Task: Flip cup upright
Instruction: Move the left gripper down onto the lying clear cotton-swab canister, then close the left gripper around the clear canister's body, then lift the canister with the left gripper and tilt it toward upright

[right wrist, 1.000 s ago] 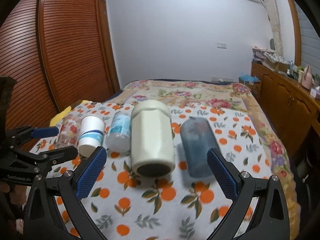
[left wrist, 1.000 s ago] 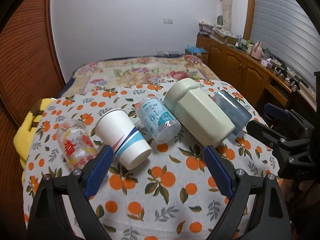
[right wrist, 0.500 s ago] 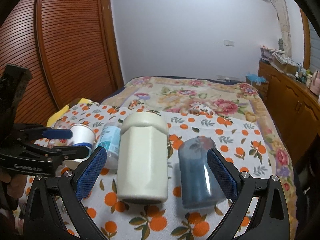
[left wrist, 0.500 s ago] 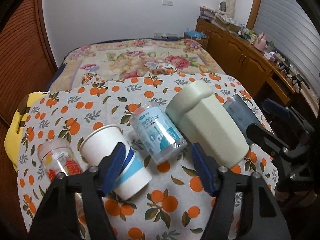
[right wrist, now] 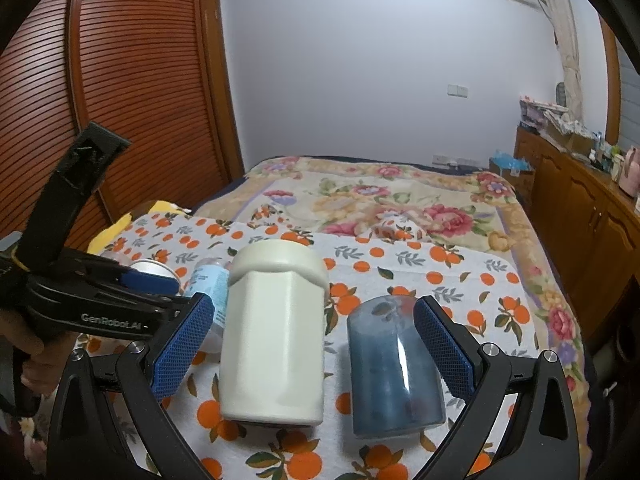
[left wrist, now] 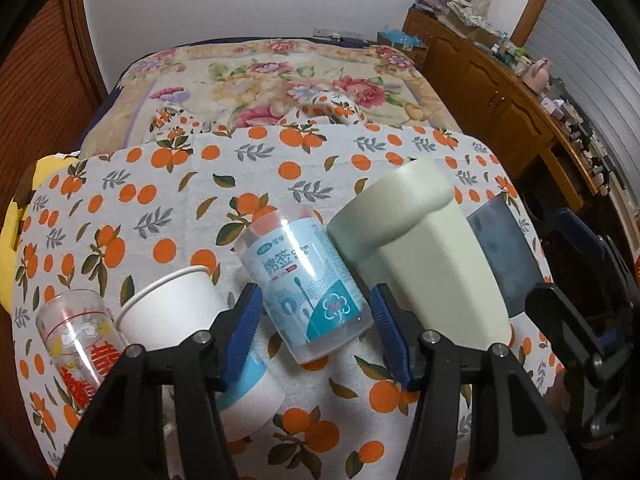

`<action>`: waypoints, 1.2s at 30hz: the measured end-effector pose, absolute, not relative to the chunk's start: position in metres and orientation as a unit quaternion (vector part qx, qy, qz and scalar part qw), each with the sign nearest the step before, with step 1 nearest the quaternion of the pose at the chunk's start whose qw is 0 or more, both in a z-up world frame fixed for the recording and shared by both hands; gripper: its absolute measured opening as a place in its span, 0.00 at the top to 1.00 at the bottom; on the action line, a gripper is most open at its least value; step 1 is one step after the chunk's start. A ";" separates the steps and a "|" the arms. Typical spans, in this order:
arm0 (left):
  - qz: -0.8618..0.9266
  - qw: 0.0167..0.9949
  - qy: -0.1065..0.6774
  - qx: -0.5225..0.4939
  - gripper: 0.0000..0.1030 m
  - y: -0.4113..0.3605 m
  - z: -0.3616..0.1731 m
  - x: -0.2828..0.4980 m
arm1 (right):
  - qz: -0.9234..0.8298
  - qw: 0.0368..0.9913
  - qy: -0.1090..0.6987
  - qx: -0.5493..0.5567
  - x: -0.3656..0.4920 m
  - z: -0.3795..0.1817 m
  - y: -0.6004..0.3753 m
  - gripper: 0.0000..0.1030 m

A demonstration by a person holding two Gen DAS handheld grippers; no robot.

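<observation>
Several cups lie on their sides in a row on the orange-print cloth [left wrist: 160, 184]. From the left: a clear glass with red print [left wrist: 76, 340], a white paper cup with a blue band [left wrist: 188, 328], a clear cup with a light blue label [left wrist: 304, 280], a big pale green cup [left wrist: 424, 256] and a dark blue cup [left wrist: 500, 252]. My left gripper [left wrist: 314, 332] is open, its fingers on either side of the blue-label cup. My right gripper [right wrist: 314, 348] is open, low over the green cup [right wrist: 276, 328] and blue cup [right wrist: 392, 364].
A bed with a floral blanket [left wrist: 256, 76] lies beyond the table. A wooden cabinet [left wrist: 500, 80] with clutter runs along the right wall. A slatted wooden door [right wrist: 132, 92] stands at the left. A yellow thing [left wrist: 10, 220] hangs off the table's left edge.
My left gripper has moved forward and to the right, from the paper cup to the blue-label cup, and its fingers have narrowed around it. My right gripper has risen and moved closer to the cups.
</observation>
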State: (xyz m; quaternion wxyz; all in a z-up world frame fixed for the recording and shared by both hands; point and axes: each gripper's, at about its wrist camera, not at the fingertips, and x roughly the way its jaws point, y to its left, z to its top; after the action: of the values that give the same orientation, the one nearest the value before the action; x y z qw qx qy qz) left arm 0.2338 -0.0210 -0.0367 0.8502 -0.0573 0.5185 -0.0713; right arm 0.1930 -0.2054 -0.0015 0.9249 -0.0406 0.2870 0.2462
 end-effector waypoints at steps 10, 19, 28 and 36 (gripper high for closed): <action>-0.056 0.848 0.526 -0.036 0.40 -0.027 -0.046 0.240 | 0.245 0.929 0.274 -0.041 0.185 0.002 -0.209 0.01; -0.047 0.842 0.537 -0.020 0.37 -0.030 -0.054 0.242 | 0.245 0.931 0.266 -0.042 0.180 0.006 -0.209 0.01; -0.045 0.851 0.523 -0.015 0.43 -0.027 -0.055 0.231 | 0.242 0.931 0.269 -0.038 0.179 0.005 -0.211 0.01; -0.057 0.867 0.494 -0.036 0.44 -0.020 -0.038 0.199 | 0.239 0.934 0.263 -0.050 0.170 0.007 -0.209 0.01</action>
State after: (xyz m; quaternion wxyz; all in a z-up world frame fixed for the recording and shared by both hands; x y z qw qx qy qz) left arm 0.1993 -0.0195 -0.0379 0.8666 -0.0357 0.4945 -0.0573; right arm 0.1703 -0.2087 0.0067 0.9336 -0.0502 0.2626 0.2386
